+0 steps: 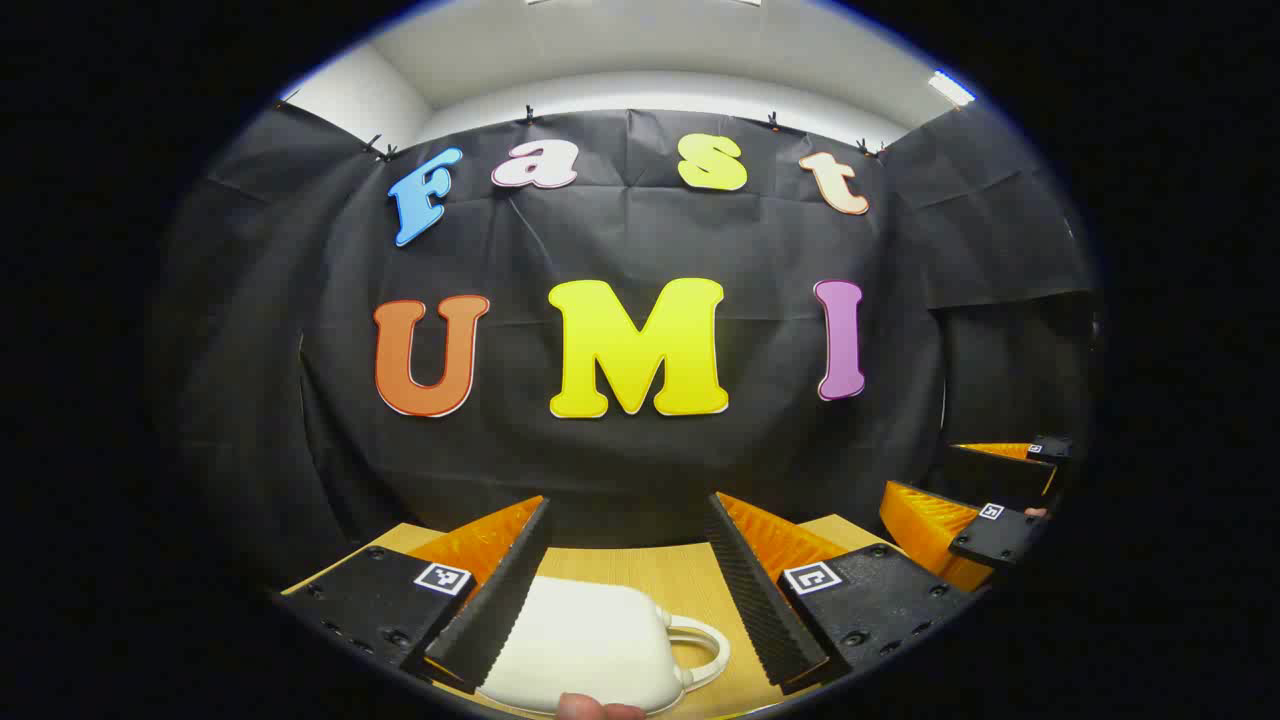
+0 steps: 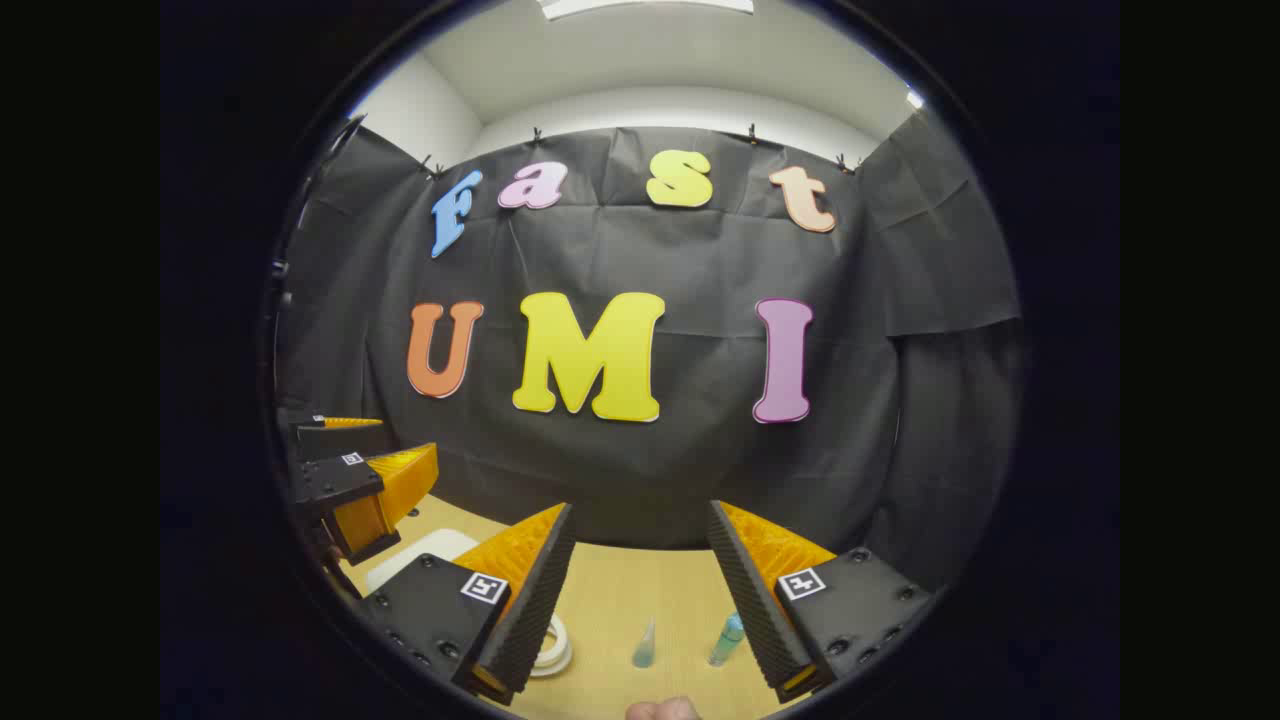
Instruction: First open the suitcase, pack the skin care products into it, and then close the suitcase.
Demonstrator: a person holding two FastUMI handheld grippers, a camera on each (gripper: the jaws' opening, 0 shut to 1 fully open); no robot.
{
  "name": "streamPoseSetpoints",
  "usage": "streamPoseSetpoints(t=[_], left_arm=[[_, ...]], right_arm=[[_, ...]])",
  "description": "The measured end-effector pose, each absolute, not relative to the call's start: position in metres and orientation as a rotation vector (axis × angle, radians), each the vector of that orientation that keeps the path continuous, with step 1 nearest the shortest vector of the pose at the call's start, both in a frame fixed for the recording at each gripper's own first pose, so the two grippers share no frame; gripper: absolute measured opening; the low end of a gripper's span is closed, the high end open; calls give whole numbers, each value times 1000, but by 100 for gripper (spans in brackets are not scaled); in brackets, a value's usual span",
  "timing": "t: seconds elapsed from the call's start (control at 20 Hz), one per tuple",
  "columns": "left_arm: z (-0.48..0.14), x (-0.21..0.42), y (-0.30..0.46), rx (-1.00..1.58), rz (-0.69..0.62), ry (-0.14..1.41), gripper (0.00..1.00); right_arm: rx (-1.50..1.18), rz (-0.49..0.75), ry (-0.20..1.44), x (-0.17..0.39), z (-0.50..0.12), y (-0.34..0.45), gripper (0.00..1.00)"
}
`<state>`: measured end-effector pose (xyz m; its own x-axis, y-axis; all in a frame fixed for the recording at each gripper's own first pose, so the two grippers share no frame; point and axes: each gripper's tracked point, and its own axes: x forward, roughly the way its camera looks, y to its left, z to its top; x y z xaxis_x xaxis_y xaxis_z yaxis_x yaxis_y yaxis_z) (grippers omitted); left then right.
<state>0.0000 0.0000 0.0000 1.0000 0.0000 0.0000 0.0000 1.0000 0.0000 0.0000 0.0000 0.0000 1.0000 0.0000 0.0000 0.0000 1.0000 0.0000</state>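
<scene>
A small white suitcase with a looped handle on its right side lies shut and flat on the wooden table, below and between the fingers of my left gripper, which is open and held above it. In the right gripper view, my right gripper is open over the table. Beneath it lie a small clear tube, a pale blue bottle and a white round jar. The white suitcase peeks out at the left, under the left gripper.
The right gripper and a bit of a hand appear at the right edge of the left gripper view. A fingertip pokes in at the bottom. Black cloth walls close the table at the back and sides.
</scene>
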Motion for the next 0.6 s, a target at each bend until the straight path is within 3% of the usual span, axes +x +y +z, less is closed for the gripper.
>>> streamPoseSetpoints(t=[0.6], left_arm=[[-5,4,-10,-15,8,7,98]], right_arm=[[-7,7,-11,0,0,-11,79]])
